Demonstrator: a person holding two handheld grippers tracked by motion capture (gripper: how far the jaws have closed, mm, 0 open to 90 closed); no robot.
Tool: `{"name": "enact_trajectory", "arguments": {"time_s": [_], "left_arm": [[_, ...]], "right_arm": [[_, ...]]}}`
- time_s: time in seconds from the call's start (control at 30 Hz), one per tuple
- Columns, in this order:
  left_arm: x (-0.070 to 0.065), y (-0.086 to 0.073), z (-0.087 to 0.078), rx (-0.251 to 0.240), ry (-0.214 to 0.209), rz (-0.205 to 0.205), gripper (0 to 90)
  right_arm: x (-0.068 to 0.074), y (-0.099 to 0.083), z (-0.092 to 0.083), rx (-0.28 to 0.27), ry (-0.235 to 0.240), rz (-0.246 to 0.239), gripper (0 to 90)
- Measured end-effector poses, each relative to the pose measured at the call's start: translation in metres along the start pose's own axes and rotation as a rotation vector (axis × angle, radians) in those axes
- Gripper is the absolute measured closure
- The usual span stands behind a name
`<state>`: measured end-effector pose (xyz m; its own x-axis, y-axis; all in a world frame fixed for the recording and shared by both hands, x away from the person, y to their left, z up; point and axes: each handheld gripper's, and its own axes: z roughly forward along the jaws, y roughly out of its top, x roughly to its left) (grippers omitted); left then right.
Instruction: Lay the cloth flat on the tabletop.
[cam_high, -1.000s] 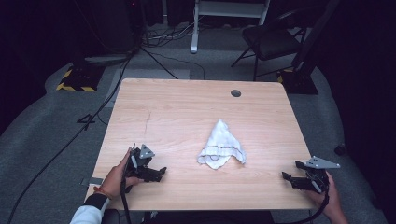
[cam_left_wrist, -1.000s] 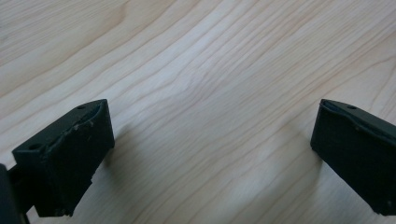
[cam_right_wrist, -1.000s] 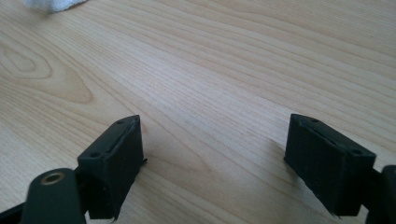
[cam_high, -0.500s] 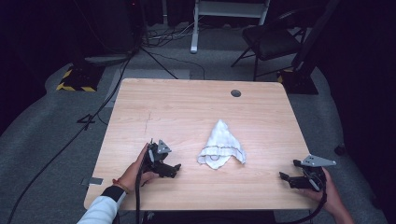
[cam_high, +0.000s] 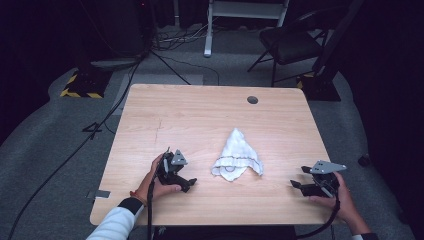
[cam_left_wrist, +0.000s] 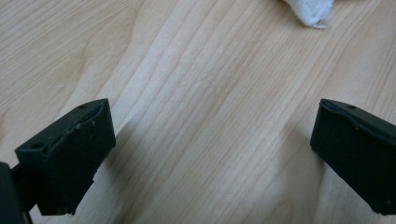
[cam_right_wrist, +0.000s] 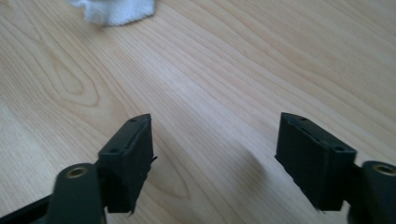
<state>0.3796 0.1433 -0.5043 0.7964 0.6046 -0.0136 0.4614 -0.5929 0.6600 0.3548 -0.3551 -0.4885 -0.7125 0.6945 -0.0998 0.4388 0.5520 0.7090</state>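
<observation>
A white cloth (cam_high: 236, 155) is lying crumpled on the light wooden counter (cam_high: 200, 120), a little right of its middle and toward the near edge, bunched into a rough triangle with its point aimed away from the person. The left gripper (cam_high: 186, 183) is sitting low over the counter just to the left of the cloth, held in the person's left hand (cam_high: 159, 181), its jaws pointing toward the cloth and not touching it. In the left gripper view its jaws are standing wide apart and released, with bare wood between them, and a corner of the cloth (cam_left_wrist: 308, 10) is peeking in at the top edge. The right gripper (cam_high: 296, 179) is hovering near the counter's near right corner, gripped by the right hand (cam_high: 336, 196), with its grey plate on top, well apart from the cloth. In the right gripper view its jaws are likewise spread open with nothing between them, and an edge of the cloth (cam_right_wrist: 116, 11) is showing at the upper left. Beyond the counter, a dark chair (cam_high: 290, 42) is standing on the grey floor (cam_high: 45, 130), where cables are trailing.
</observation>
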Motion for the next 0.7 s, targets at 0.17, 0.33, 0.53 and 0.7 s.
{"name": "enact_trajectory", "arguments": {"time_s": [0.17,0.33,0.53,0.7], "left_arm": [[-0.006,0.008,0.007,0.000,-0.023,0.025,0.2],[-0.011,0.021,0.019,0.003,-0.036,0.037,0.3],[-0.014,0.033,0.029,0.000,-0.044,0.045,0.4],[-0.018,0.044,0.038,-0.011,-0.043,0.044,3.5]], "right_arm": [[0.007,0.020,0.009,-0.017,0.026,-0.035,36.5],[0.024,0.048,0.025,-0.023,0.076,-0.109,40.5],[0.037,0.066,0.044,-0.035,0.126,-0.139,43.6],[0.046,0.072,0.057,-0.031,0.176,-0.156,44.1]]}}
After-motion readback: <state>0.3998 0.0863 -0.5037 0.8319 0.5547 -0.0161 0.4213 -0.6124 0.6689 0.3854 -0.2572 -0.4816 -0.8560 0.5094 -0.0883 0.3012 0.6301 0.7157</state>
